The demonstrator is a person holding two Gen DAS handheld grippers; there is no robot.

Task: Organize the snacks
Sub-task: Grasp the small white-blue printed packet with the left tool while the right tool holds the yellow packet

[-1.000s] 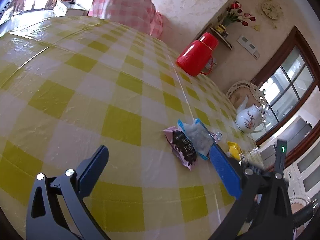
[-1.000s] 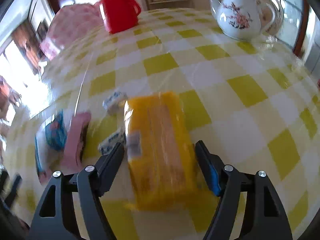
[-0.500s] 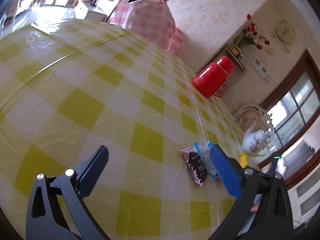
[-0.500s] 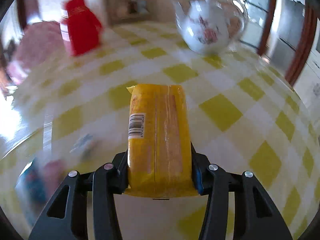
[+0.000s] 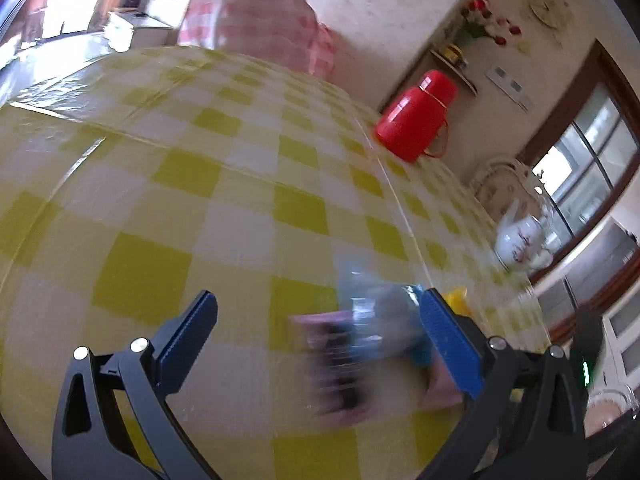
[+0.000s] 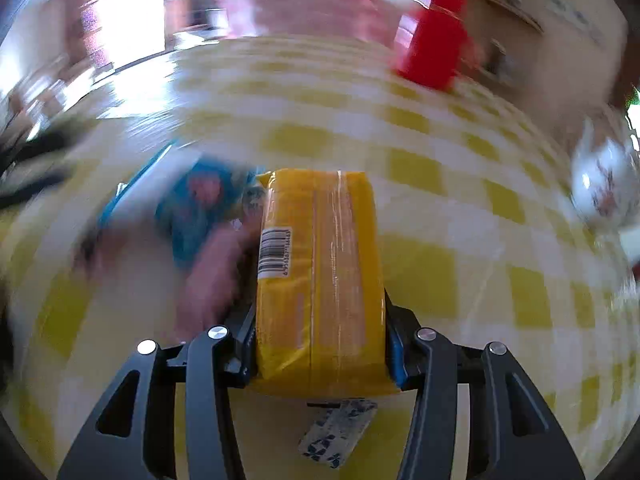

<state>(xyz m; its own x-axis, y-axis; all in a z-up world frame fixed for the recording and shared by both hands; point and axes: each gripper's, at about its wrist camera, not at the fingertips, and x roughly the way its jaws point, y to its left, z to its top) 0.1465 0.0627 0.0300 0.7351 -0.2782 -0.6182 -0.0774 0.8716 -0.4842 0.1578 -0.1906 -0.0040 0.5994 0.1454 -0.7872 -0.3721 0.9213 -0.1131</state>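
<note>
The left gripper hangs over the checked desk with its jaws spread wide and nothing held. Blurred between and just past them lie a pink packet and a blue packet by the right-hand jaw. The right gripper has its jaws clamped on the sides of a yellow snack pack, which juts forward from them. A small white-and-blue sachet lies on the desk beneath those jaws.
</note>
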